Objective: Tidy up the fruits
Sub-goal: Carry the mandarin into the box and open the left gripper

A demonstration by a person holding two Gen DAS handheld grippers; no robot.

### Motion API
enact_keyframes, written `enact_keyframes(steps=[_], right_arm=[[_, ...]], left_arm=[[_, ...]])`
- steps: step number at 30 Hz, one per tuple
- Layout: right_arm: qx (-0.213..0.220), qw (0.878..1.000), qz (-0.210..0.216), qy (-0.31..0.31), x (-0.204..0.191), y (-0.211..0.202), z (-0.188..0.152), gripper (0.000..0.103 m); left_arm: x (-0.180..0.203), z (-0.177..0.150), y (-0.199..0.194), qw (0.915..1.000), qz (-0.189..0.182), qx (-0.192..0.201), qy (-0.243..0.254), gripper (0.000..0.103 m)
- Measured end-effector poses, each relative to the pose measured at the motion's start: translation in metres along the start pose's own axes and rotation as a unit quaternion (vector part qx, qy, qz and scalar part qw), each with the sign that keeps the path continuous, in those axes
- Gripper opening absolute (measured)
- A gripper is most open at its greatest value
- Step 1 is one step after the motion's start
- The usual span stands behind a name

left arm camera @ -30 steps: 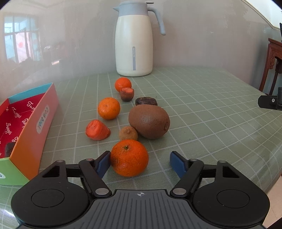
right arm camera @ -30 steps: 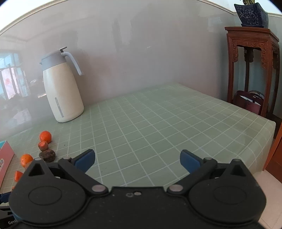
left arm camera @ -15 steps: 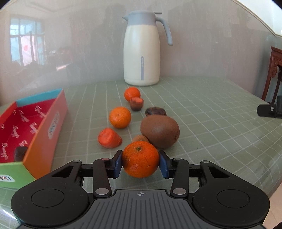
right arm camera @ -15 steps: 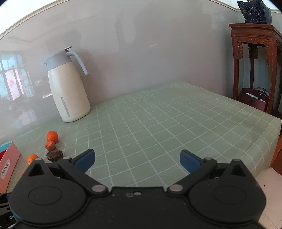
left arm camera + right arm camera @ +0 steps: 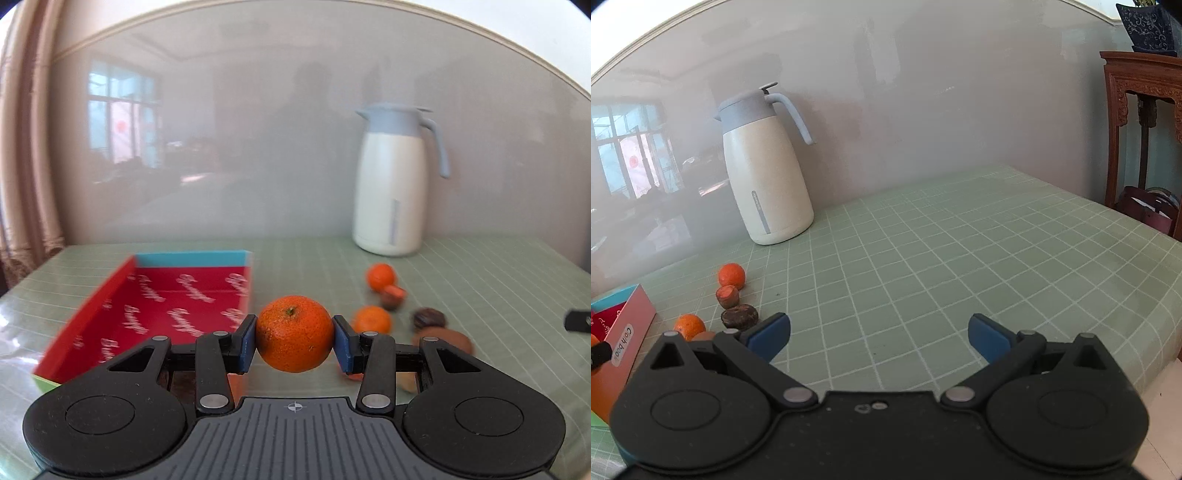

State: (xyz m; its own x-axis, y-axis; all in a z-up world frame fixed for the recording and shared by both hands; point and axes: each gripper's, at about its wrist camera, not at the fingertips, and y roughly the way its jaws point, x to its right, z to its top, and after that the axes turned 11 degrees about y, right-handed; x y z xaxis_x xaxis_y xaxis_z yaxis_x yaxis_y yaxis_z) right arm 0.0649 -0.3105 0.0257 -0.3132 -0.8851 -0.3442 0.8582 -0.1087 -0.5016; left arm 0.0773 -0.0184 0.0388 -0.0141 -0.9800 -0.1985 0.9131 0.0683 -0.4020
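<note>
L tongs clenched on a mandarin: blue pads press it from both sides, stem end facing up, fruit held clear of the tabletop. Behind and to the left of it sits the red box w/ blue far wall, printed lining inside; the held mandarin is just off the box's right wall, not over the interior. Loose fruit on the tabletop to the right of the tongs, blurred: far mandarin touching a small brown cut fruit, a nearer mandarin, a dark round fruit, a kiwi partly hidden by the tong arm. White jug w/ pale blue lid upright at the wall. R tongs released, pads wide apart, nothing between them, over bare green checked tabletop. Same fruit row shows at its left: mandarin, cut fruit, dark fruit, second mandarin, then box corner. Jug behind. Wooden stand far right.
</note>
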Motion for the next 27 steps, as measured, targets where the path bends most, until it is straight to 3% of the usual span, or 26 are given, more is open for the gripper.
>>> enact_keyframes(steps=[7, 11, 17, 23, 27], right_arm=[[-0.014, 1.000, 0.018, -0.016, -0.023, 0.004, -0.008, 0.103], [-0.022, 0.999, 0.029, -0.025, -0.038, 0.009, -0.012, 0.103], [-0.034, 0.998, 0.044, -0.036, -0.059, 0.015, -0.018, 0.103], [-0.043, 0.997, 0.053, -0.046, -0.073, 0.020, -0.023, 0.103], [-0.053, 0.996, 0.058, -0.045, -0.077, 0.023, -0.026, 0.103]], left_arm=[[-0.066, -0.014, 0.016, 0.9943, 0.078, -0.041, -0.060, 0.043], [-0.091, -0.023, 0.025, 0.9887, 0.102, -0.068, -0.087, 0.043], [-0.106, -0.033, 0.041, 0.9809, 0.109, -0.114, -0.114, 0.043], [-0.106, -0.033, 0.045, 0.9800, 0.116, -0.121, -0.108, 0.043], [-0.109, -0.032, 0.042, 0.9796, 0.115, -0.118, -0.115, 0.050]])
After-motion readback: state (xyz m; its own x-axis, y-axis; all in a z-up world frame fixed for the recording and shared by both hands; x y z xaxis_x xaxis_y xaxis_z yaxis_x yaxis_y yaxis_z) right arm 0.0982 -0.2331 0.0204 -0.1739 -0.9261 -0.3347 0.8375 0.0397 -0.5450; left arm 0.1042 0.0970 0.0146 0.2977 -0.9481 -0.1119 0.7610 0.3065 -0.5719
